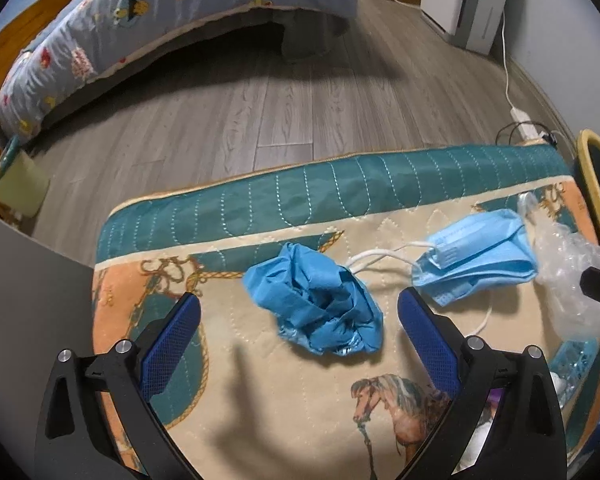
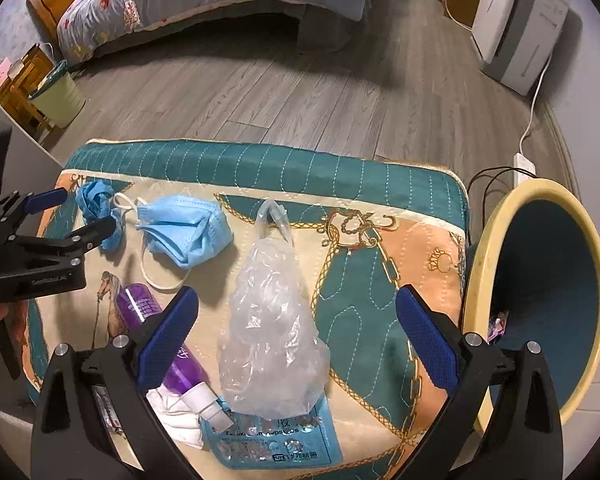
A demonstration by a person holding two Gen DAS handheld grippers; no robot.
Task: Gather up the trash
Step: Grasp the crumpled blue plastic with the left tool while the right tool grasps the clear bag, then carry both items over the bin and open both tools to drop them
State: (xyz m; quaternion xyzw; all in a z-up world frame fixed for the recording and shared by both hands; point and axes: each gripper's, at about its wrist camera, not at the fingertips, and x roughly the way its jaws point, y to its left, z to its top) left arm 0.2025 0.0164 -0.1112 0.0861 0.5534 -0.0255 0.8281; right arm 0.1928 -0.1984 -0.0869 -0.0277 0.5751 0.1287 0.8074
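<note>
Jaws of our left gripper (image 1: pixel 299 312) stand wide apart and empty, the crumpled blue glove (image 1: pixel 314 298) lying between them on the quilted tabletop (image 1: pixel 260 208); just right of them lies the blue face mask (image 1: pixel 476 256). Our right gripper (image 2: pixel 297 310) is spread wide too, holding nothing, with the clear plastic bag (image 2: pixel 270 336) between its jaws, a purple bottle (image 2: pixel 156 328) at their left, and the yellow-rimmed bin (image 2: pixel 540 296) at their right.

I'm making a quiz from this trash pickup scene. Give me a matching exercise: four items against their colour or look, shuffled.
Items:
1. crumpled glove
2. face mask
3. plastic bag
4. bottle

Looks:
A. purple
B. clear, crinkled
C. darker blue, balled up
D. light blue, white ear loops

Pairs: 1-C, 2-D, 3-B, 4-A
</note>
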